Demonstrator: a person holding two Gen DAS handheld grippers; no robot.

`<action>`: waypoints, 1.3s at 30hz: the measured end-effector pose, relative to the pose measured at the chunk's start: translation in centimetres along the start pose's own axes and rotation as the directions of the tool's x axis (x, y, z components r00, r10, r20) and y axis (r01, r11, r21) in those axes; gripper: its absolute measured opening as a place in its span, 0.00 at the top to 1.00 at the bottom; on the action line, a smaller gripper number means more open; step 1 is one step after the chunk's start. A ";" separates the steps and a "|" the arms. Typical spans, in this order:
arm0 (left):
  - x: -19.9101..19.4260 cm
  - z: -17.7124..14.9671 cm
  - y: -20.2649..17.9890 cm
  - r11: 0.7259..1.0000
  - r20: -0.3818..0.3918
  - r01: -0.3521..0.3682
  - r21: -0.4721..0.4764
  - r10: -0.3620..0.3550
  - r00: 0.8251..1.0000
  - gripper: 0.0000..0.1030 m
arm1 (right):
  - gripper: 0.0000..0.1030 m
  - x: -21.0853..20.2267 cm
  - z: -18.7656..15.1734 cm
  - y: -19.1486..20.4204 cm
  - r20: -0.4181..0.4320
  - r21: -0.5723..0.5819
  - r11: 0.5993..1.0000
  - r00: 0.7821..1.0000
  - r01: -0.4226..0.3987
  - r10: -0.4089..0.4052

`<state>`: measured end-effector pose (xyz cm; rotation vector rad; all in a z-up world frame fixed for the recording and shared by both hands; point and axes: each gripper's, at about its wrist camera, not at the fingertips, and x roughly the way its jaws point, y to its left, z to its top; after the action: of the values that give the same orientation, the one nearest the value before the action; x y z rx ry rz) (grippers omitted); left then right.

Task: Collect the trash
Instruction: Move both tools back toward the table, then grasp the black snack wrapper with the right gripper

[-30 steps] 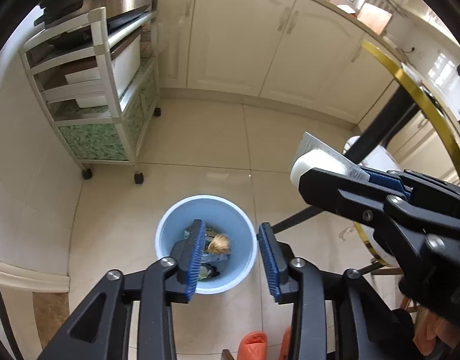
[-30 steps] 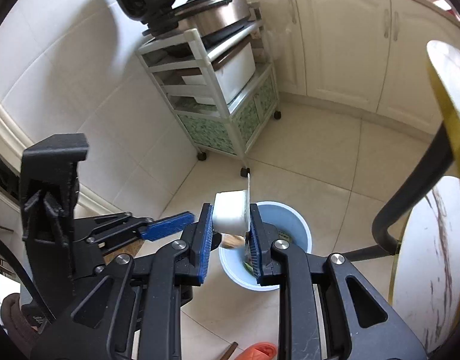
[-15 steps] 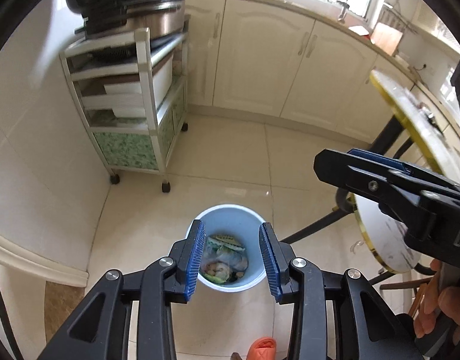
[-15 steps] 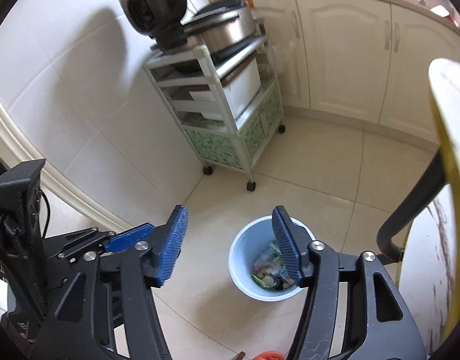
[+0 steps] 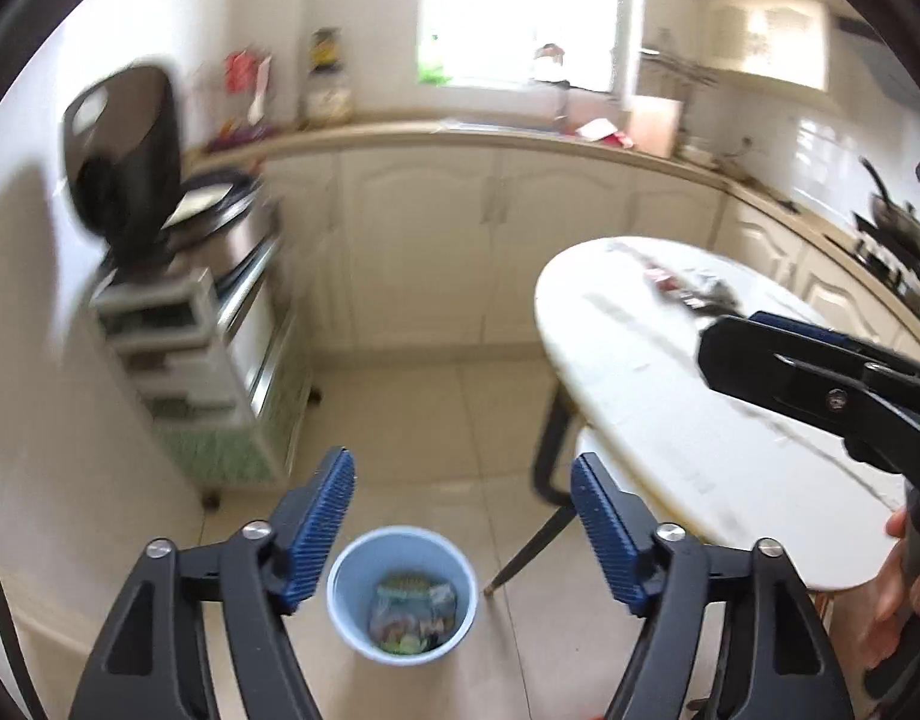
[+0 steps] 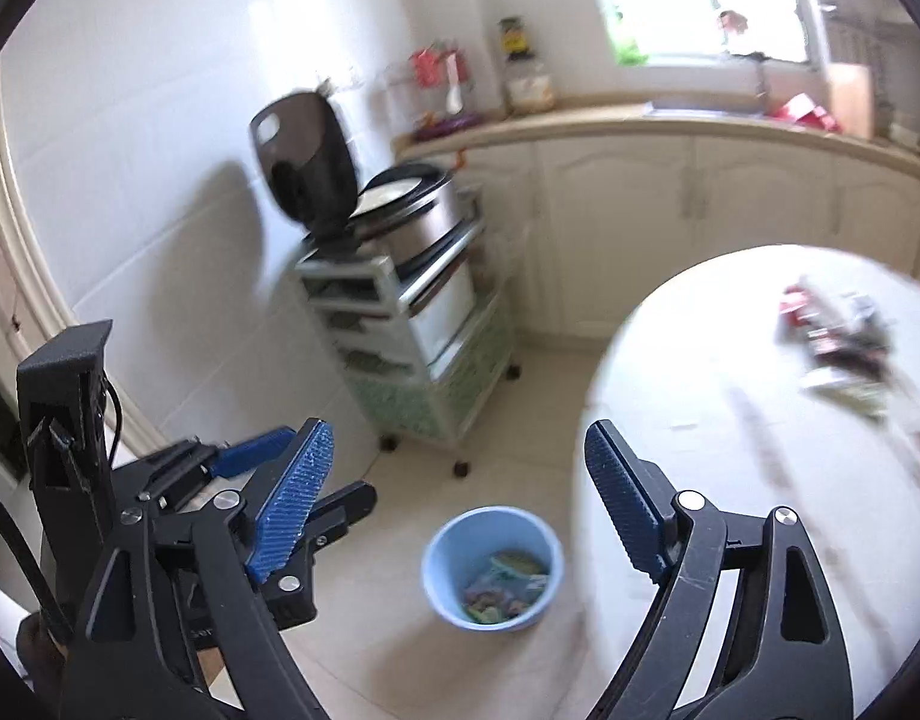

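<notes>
A light blue bin stands on the tiled floor, partly filled with wrappers and scraps. My left gripper hangs high above it, jaws opening, nothing between them. My right gripper is also raised above the floor, jaws opening wide and empty. More trash, a blurred heap of red, black and pale wrappers, lies on the far part of the round white table. The right gripper's arm crosses the left wrist view at the right.
A white wheeled rack with a rice cooker stands by the left wall. Cream cabinets and a countertop run along the back under a window. The table's black legs stand just right of the bin. A hand shows at the lower right.
The white cup with its foil lid has left the right gripper, and its jaws have spread. Both grippers rose and tilted up, bringing the table top into view. The left jaws widened.
</notes>
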<state>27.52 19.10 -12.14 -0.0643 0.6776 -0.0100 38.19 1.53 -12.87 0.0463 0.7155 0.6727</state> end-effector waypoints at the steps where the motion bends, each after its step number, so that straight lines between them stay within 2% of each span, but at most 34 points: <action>1: 0.0 0.5 -1.6 1.000 0.006 0.015 0.023 -0.015 1.000 0.26 | 0.10 -1.1 0.2 -1.2 0.011 0.007 1.000 1.000 0.015 -0.015; 4: 1.3 2.0 -5.9 0.996 0.004 0.053 0.077 -0.054 0.999 0.23 | 0.08 -4.3 0.9 -5.6 0.026 0.019 0.996 0.995 0.092 -0.092; 7: 4.1 3.8 -10.5 0.985 -0.014 0.074 0.156 -0.073 0.997 0.23 | 0.08 -5.9 1.8 -10.6 0.008 0.018 0.983 0.983 0.181 -0.181; 9: 6.0 4.9 -12.9 0.979 -0.039 0.107 0.172 -0.102 0.994 0.23 | 0.08 -5.7 2.5 -13.6 -0.031 0.004 0.973 0.973 0.230 -0.230; 13: 9.8 7.0 -15.6 0.975 -0.084 0.146 0.170 -0.133 0.987 0.23 | 0.08 -2.7 3.5 -18.6 -0.130 -0.085 0.963 0.955 0.256 -0.265; 19: 15.1 9.0 -17.3 0.975 -0.140 0.149 0.166 -0.126 0.982 0.23 | 0.16 3.6 3.9 -23.0 -0.229 -0.154 0.969 0.947 0.192 -0.224; 20: 15.8 9.5 -17.4 0.975 -0.142 0.147 0.168 -0.124 0.982 0.23 | 0.20 4.7 3.9 -23.4 -0.243 -0.157 0.971 0.946 0.179 -0.214; 23: 18.5 10.9 -16.5 0.974 -0.150 0.133 0.186 -0.105 0.983 0.23 | 0.27 7.6 3.7 -24.3 -0.281 -0.175 0.973 0.940 0.150 -0.195; 25: 19.3 11.0 -16.3 0.973 -0.153 0.136 0.189 -0.107 0.982 0.23 | 0.28 9.2 3.7 -24.9 -0.300 -0.176 0.975 0.936 0.136 -0.185; 29: 21.8 11.7 -16.5 0.969 -0.164 0.149 0.200 -0.116 0.980 0.23 | 0.34 10.9 3.7 -25.8 -0.325 -0.186 0.974 0.928 0.127 -0.183; 34: 22.8 11.1 -16.2 0.961 -0.179 0.172 0.217 -0.134 0.975 0.23 | 0.37 11.5 3.7 -26.5 -0.334 -0.206 0.974 0.928 0.095 -0.162; 35: 23.0 11.1 -16.3 0.961 -0.184 0.175 0.214 -0.137 0.973 0.23 | 0.39 11.5 3.7 -26.5 -0.333 -0.204 0.974 0.929 0.097 -0.162; 37: 22.7 10.9 -16.2 0.960 -0.186 0.181 0.214 -0.142 0.972 0.23 | 0.50 11.5 3.8 -26.4 -0.328 -0.207 0.972 0.928 0.110 -0.175; 38: 22.8 10.9 -16.3 0.958 -0.187 0.185 0.218 -0.145 0.972 0.23 | 0.68 11.3 3.8 -26.5 -0.323 -0.207 0.972 0.930 0.114 -0.178; 39: 22.5 10.8 -16.3 0.957 -0.187 0.188 0.221 -0.148 0.971 0.23 | 0.79 11.0 3.8 -26.7 -0.327 -0.197 0.974 0.928 0.116 -0.177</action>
<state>51.97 2.75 -16.81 0.1107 0.8347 -0.2634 61.46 -12.45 -23.50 -0.2911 0.9823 0.6022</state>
